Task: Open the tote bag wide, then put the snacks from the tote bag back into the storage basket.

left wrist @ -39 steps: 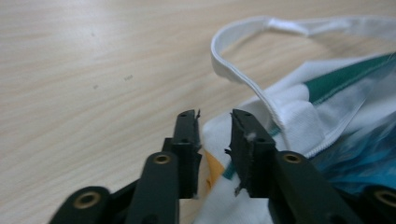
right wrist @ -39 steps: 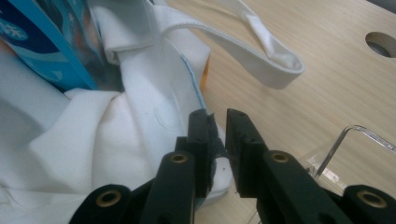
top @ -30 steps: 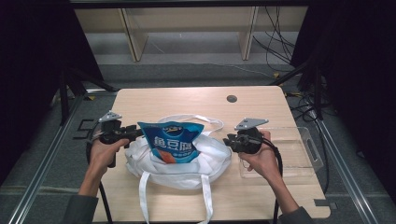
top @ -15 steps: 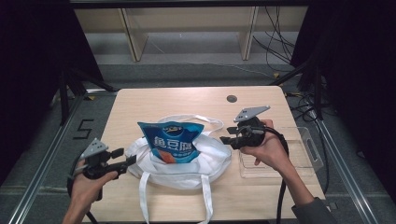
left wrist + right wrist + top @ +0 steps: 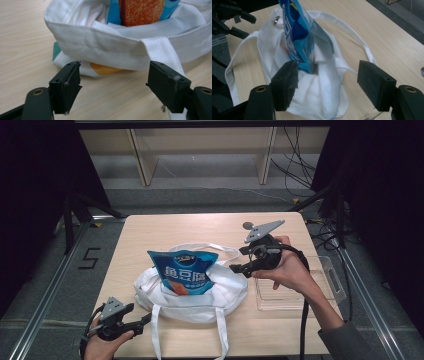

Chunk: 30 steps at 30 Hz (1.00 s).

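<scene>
A white cloth tote bag (image 5: 220, 292) lies slumped in the middle of the wooden table. A blue snack packet (image 5: 184, 272) stands upright in its mouth. My left gripper (image 5: 145, 319) is low at the table's front left, just short of the bag's rim (image 5: 100, 47) and strap (image 5: 162, 52). Its jaws have just been opening and hold nothing. My right gripper (image 5: 239, 260) hovers above the bag's right side, looking down on the packet (image 5: 297, 37). Its jaws have also just been opening, with nothing between them.
A clear plastic tray (image 5: 332, 287) sits at the table's right edge under my right forearm. A small dark round object (image 5: 247, 225) lies at the far side. The bag's long handles trail off the front edge (image 5: 222, 340). Shelving stands beyond the table.
Both grippers have left the bag's rim and opened. The left one swung down to the front-left corner; the right one rose up and away. The bag has slumped a little.
</scene>
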Available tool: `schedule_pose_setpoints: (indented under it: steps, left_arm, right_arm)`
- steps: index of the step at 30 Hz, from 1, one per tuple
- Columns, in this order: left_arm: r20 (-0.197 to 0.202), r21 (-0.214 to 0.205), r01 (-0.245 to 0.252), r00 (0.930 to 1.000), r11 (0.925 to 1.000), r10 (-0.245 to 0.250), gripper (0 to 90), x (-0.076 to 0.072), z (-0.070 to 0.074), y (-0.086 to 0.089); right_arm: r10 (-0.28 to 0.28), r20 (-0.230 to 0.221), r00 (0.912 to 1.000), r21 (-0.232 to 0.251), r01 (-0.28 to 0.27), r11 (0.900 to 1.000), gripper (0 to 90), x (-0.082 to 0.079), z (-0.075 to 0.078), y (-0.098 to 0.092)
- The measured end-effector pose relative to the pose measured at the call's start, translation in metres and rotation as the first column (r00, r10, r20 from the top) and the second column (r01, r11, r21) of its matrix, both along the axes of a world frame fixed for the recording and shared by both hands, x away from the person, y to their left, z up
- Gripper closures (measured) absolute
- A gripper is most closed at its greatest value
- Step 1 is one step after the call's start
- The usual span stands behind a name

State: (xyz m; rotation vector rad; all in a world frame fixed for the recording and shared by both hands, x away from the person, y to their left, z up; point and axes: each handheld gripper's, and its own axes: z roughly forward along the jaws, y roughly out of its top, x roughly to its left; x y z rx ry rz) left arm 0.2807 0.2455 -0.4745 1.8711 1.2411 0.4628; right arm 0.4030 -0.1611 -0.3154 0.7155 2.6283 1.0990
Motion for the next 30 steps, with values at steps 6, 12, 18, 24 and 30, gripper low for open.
schedule_pose_setpoints:
  steps: [6,12,18,24,30]
  left_arm:
    - [0.007,0.004,-0.012,0.9999,0.9999,0.012,22.1,-0.007,-0.002,0.003]
    - [0.007,0.026,-0.019,0.9998,0.9995,0.018,23.2,-0.013,-0.003,0.009]
    - [0.01,0.059,-0.013,0.9999,0.9981,0.012,25.9,-0.016,-0.006,0.01]
    - [-0.004,0.089,0.005,1.0,0.996,-0.005,27.0,-0.02,-0.012,0.008]
    - [-0.002,0.097,0.017,0.9999,0.9952,-0.017,27.4,-0.02,-0.017,0.004]
  right_arm:
    - [0.029,0.019,0.9994,-0.003,-0.029,0.9996,32.4,0.0,0.01,0.006]
    - [0.043,0.036,0.9984,-0.014,-0.043,0.999,32.1,0.0,0.024,0.02]
    - [0.078,0.037,0.9962,-0.043,-0.077,0.9961,33.5,0.002,0.034,0.042]
    - [0.1,0.043,0.994,-0.059,-0.097,0.9935,35.9,0.006,0.037,0.058]
    - [0.121,0.026,0.9923,-0.075,-0.119,0.9901,38.2,0.013,0.036,0.066]
